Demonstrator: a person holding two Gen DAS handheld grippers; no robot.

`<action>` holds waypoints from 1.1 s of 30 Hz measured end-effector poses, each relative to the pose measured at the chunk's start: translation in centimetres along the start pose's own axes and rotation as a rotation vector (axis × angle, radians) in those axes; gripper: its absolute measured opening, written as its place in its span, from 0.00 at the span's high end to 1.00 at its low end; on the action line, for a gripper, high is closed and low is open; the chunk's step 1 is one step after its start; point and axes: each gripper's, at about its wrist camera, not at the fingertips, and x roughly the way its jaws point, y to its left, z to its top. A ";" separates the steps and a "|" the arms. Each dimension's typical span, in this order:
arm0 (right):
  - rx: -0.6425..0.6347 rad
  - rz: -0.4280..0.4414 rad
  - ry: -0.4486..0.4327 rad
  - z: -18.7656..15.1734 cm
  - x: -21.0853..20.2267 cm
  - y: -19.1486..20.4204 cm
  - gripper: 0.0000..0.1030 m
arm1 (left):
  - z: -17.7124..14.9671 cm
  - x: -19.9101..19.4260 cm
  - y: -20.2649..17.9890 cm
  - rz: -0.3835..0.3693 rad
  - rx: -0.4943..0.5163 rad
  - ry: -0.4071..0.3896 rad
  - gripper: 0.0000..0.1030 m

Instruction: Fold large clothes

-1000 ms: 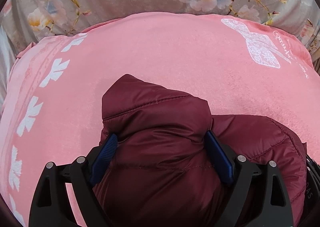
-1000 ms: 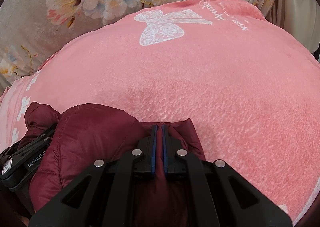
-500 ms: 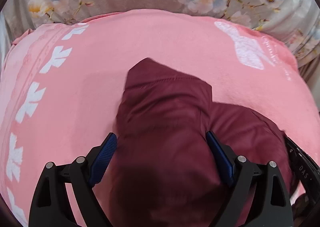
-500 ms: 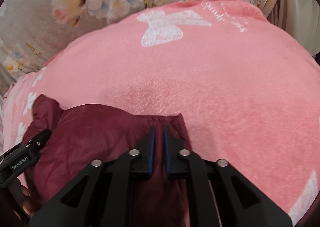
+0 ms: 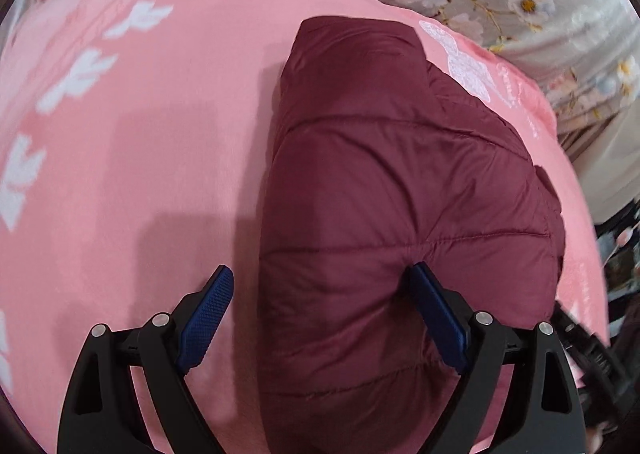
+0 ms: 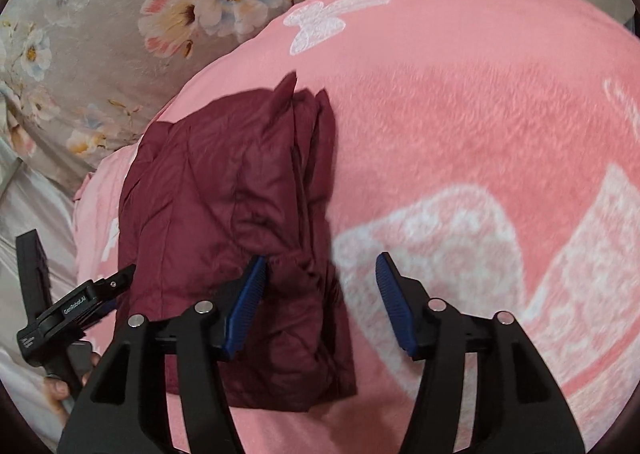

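Note:
A folded maroon puffer jacket (image 5: pixel 384 194) lies on the pink blanket (image 5: pixel 140 174). My left gripper (image 5: pixel 320 310) stands wide over its near end. Its left pad (image 5: pixel 208 306) is clear of the fabric, with pink showing in the gap, and its right pad (image 5: pixel 436 314) rests against the padding. In the right wrist view the jacket (image 6: pixel 224 190) lies to the left. My right gripper (image 6: pixel 320 298) has its jaws opening. The jacket's right edge lies loose between them, and neither pad presses on it. The left gripper's body (image 6: pixel 76 310) shows at the lower left.
The pink blanket (image 6: pixel 460 126) has white butterfly and leaf prints and covers most of the bed. A grey floral sheet (image 6: pixel 100 14) lies beyond it. A person's fingers (image 6: pixel 56 390) hold the left gripper's handle. Dark clutter (image 5: pixel 616 254) sits past the blanket's right edge.
My right gripper was shut on the jacket's edge; its jaws have parted and let go. The jacket, bunched between the left pads before, now lies flatter and further away. Both views shifted sideways.

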 end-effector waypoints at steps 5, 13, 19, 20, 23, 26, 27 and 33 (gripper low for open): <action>0.004 0.041 -0.012 -0.6 1.2 0.5 0.35 | -0.3 0.7 0.5 -0.045 -0.044 0.009 0.10; -0.003 0.071 -0.066 -0.4 2.1 0.9 0.33 | -0.2 1.3 -0.6 -0.033 0.009 -0.034 0.05; -0.034 0.107 -0.054 -0.1 2.6 1.2 0.38 | -0.3 1.5 -0.9 -0.035 0.046 -0.058 0.05; -0.036 0.116 -0.047 0.0 2.7 1.2 0.40 | -0.3 1.5 -0.9 -0.038 0.050 -0.059 0.05; -0.028 0.155 -0.030 0.1 2.8 1.0 0.48 | -0.3 1.4 -0.9 -0.055 0.061 -0.058 0.06; -0.001 0.204 -0.017 0.2 2.9 0.5 0.62 | -0.8 0.8 -0.7 -0.095 0.077 -0.058 0.20; 0.008 0.210 -0.017 0.2 2.9 0.3 0.64 | -1.0 0.4 -0.8 -0.114 0.083 -0.056 0.22; 0.044 0.254 -0.022 -0.1 2.4 -0.2 0.77 | -1.2 -1.0 -0.3 -0.171 0.097 -0.045 0.45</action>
